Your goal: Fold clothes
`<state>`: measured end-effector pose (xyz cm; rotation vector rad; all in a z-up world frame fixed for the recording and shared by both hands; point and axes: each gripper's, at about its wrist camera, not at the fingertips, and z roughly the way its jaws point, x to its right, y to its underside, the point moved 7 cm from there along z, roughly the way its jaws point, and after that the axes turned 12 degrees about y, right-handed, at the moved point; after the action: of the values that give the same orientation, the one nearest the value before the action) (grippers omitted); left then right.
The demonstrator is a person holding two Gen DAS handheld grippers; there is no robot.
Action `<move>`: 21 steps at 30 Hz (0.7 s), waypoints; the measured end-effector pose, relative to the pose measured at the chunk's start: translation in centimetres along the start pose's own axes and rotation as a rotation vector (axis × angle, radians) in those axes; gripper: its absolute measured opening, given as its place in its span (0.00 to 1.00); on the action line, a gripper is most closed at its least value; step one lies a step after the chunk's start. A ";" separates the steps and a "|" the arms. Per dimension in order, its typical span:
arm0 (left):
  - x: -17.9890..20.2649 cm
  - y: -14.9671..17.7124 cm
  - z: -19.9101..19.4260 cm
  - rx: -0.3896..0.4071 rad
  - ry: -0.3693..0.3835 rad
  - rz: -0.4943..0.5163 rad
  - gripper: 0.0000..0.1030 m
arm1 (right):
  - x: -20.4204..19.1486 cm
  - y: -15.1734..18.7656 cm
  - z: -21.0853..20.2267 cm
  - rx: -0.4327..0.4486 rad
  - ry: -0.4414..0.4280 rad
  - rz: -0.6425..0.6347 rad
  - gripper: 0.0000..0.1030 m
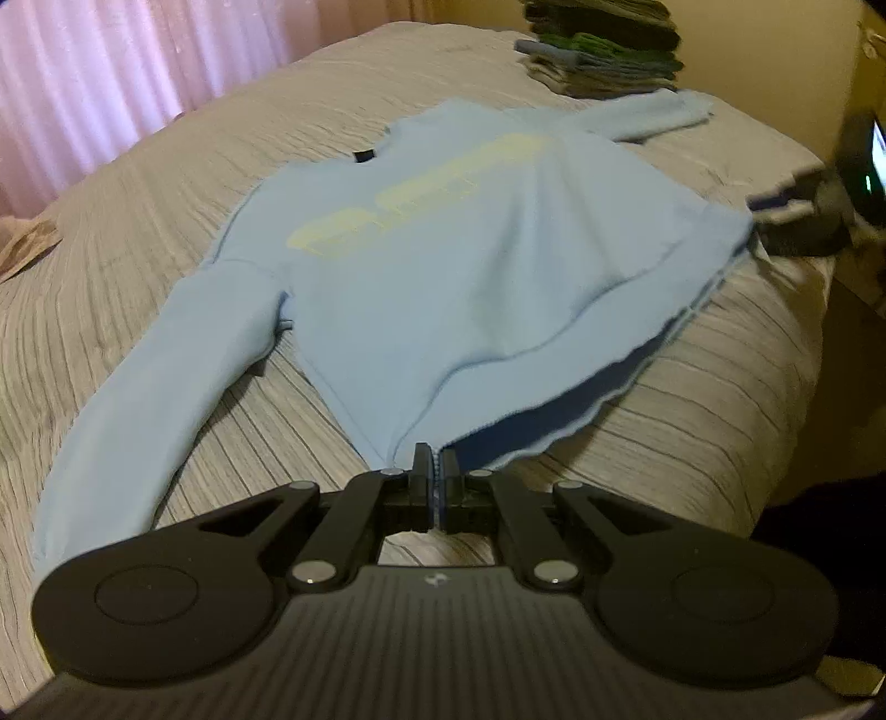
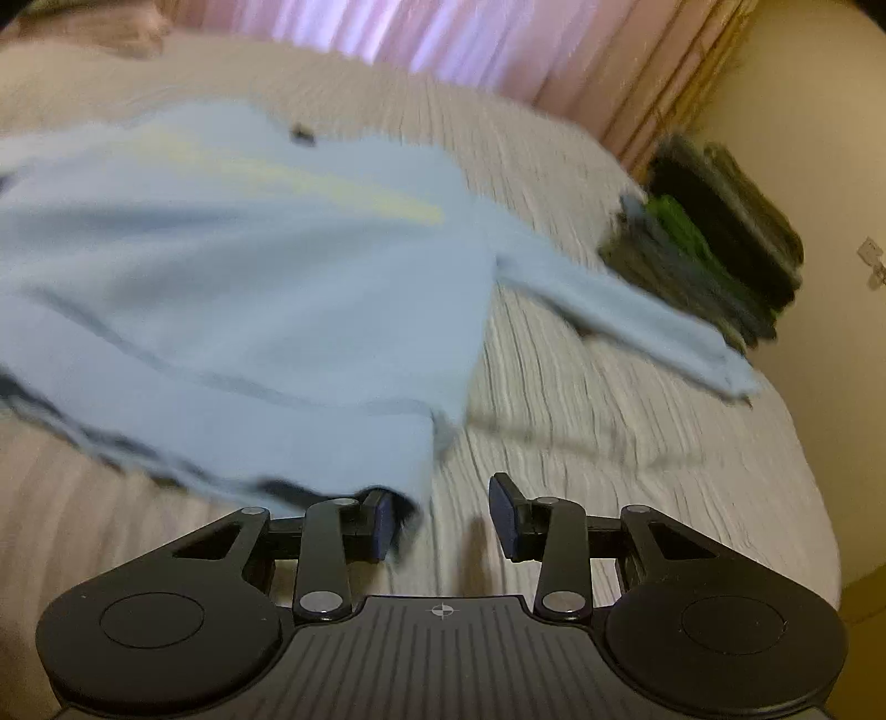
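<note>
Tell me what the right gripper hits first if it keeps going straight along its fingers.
Probably the bedspread. The right gripper is open over bare cover, with the sweater hem at its left finger, not between them. Blur makes depth uncertain.

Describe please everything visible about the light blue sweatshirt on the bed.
The light blue sweatshirt looks like soft fleece, with a pale yellow print across the chest and a small dark tag at the neck. It lies spread on the ribbed beige bedcover, both long sleeves stretched outward; one cuff reaches the stack of folded clothes. The left hand-held gripper pinches a hem corner, lifting it. The right hand-held gripper stands open at the other corner.
</note>
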<state>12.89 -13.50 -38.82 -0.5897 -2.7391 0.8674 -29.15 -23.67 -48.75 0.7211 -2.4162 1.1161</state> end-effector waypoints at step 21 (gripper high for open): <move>4.2 7.4 1.8 -0.102 -0.084 0.182 0.00 | 0.1 4.3 -1.6 -0.044 0.006 -0.407 0.02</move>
<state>10.83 -7.07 -44.28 -0.8519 -2.8532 0.8116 -31.60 -20.11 -50.22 1.1276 -2.1460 0.8931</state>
